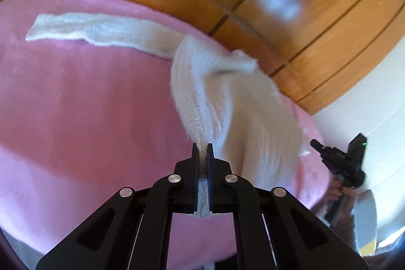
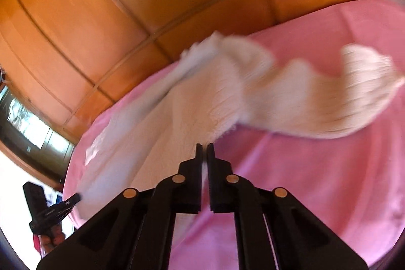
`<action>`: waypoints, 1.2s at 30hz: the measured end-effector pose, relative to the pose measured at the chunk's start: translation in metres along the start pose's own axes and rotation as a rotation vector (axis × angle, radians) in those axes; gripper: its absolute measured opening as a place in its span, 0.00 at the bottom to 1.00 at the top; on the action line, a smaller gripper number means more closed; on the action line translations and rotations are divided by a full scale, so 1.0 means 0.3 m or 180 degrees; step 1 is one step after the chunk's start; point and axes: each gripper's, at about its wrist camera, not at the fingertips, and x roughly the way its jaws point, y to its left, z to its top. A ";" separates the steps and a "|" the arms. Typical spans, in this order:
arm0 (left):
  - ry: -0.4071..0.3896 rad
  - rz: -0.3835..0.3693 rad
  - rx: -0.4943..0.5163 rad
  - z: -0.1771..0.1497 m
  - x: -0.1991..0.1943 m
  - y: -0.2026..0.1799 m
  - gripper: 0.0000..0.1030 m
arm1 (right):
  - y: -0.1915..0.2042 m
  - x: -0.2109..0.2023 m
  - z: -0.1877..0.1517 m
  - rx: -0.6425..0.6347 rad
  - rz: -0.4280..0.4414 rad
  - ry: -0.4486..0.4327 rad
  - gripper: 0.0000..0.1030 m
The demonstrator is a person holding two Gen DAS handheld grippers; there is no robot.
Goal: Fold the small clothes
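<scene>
A white knitted garment (image 1: 243,113) hangs lifted above a pink cloth-covered surface (image 1: 83,105). One long sleeve (image 1: 96,29) still trails flat on the pink cloth to the left. My left gripper (image 1: 202,147) is shut on the garment's edge. In the right wrist view my right gripper (image 2: 205,147) is shut on another edge of the same garment (image 2: 182,118), which stretches away blurred, a sleeve (image 2: 354,98) hanging to the right. The right gripper (image 1: 336,156) shows at the left view's right edge, and the left gripper (image 2: 50,209) at the right view's lower left.
A wooden floor (image 1: 278,4) with dark seams lies beyond the pink cloth. A white wall (image 1: 374,105) stands at the right. A window or glass door (image 2: 22,115) shows at the right view's left edge.
</scene>
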 end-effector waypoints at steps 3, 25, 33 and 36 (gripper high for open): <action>-0.0006 -0.0045 0.0037 -0.038 -0.097 -0.028 0.03 | -0.095 -0.106 -0.013 0.0028 -0.0216 -0.0063 0.00; 0.0354 0.0704 -0.0034 -0.072 0.246 0.111 0.10 | 0.048 0.271 -0.340 -0.0012 0.0264 0.0956 0.14; 0.0334 0.0438 0.0430 -0.131 0.093 0.012 0.06 | 0.086 -0.123 -0.233 -0.0839 0.0159 0.0451 0.11; 0.0433 0.0393 0.0568 -0.201 0.033 -0.016 0.06 | 0.033 -0.142 -0.310 -0.1012 0.0014 0.0792 0.11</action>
